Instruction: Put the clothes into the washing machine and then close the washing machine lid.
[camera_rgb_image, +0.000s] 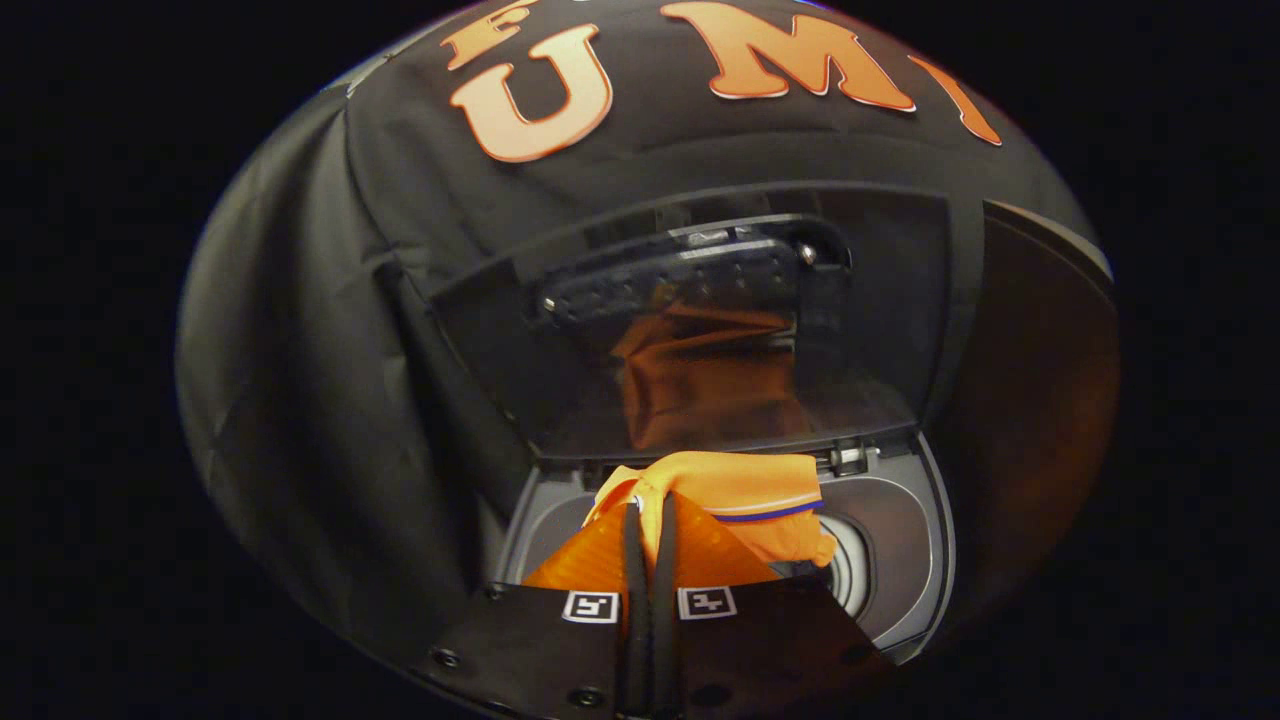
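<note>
Shirt hung pinched in the closed gripper just above the washer mouth — the drum lay directly below and ahead, its lid raised behind — so release meant lowering straight down.
</note>
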